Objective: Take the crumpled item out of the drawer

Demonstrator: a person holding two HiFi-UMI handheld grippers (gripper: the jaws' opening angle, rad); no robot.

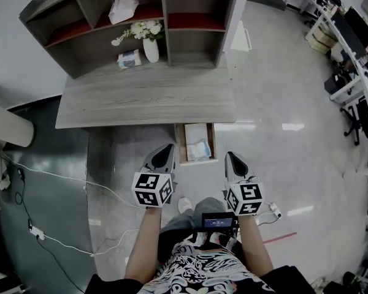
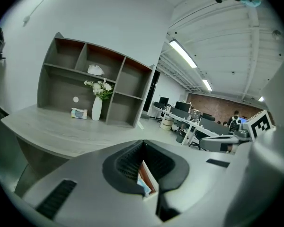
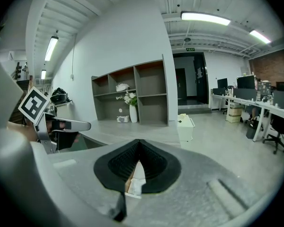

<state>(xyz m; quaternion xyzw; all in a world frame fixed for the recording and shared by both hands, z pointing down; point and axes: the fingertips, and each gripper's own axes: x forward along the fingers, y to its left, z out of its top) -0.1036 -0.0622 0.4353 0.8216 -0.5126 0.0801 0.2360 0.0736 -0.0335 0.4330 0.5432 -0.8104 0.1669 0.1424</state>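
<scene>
**Head view.** We find the drawer (image 1: 195,132) standing open under the front edge of the desk (image 1: 147,100). The crumpled item (image 1: 199,150), pale and bluish, lies in the drawer's near half. The left gripper (image 1: 168,147) hangs just beside the drawer's left wall. The right gripper (image 1: 229,156) hangs off the drawer's right front corner. Neither touches the item.

In our judgement the step in hand is the reach. One claw must first part its jaws, descend inside the walls and close on the bulk of the item, not on a loose edge. The drawer walls are the chief obstruction. Cables (image 1: 55,179) on the floor lie well apart to the left.

**Left gripper view.** The jaws meet at their tips with nothing between them. Through the slot behind the tips we see the drawer (image 2: 149,178) and a blue corner of the item (image 2: 143,186). A vase of flowers (image 2: 97,105) and a small box (image 2: 79,113) stand far back on the desk and are of no concern.

**Right gripper view.** This claw is likewise closed at the tips and empty. The item (image 3: 135,185) shows white below the tips, inside the drawer (image 3: 128,181).
</scene>
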